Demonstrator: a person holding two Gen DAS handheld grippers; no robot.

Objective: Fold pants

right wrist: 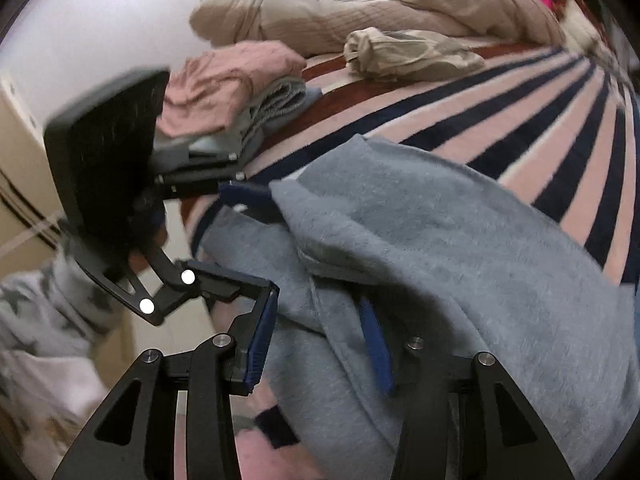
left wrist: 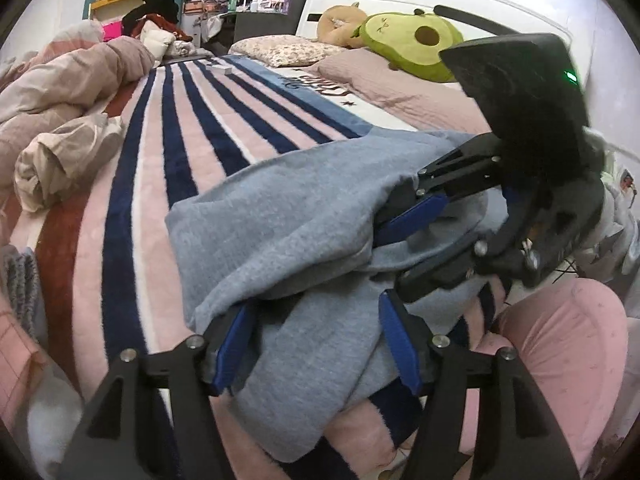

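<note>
Left wrist view. The left tongs (left wrist: pixel 316 344) point forward and downward over the near edge of the bed (left wrist: pixel 132 208), which is covered by a blanket striped in pink, navy and white. Their blue-padded jaws stand apart, with a fold of the grey sweatpants (left wrist: pixel 288 208) lying between them; the left pad is partly hidden under the cloth, and neither pad visibly presses on it. The sweatpants lie bunched at the near edge of the bed, one layer turned back over another. To the right, the right tongs (left wrist: pixel 404 248) enter from the side, angled toward the same heap, one blue finger tucked beneath an overlying flap of cloth. Behind, at the headboard, lie an avocado plush (left wrist: pixel 408 40) and a flowered pillow (left wrist: pixel 288 50); a crumpled beige duvet (left wrist: pixel 64 84) sits at the left.

Right wrist view. The right tongs (right wrist: pixel 320 344) tilt steeply downward at the bed's edge. Their jaws are parted: the left pad is bare and clear of the cloth, while the right pad is half covered by a draped fold of the sweatpants (right wrist: pixel 440 240), so no grip shows. The left tongs (right wrist: pixel 256 240) reach in from the left, blurred, their upper finger meeting the edge of the cloth. A stack of folded garments (right wrist: pixel 236 92) rests farther back on the blanket.
</note>
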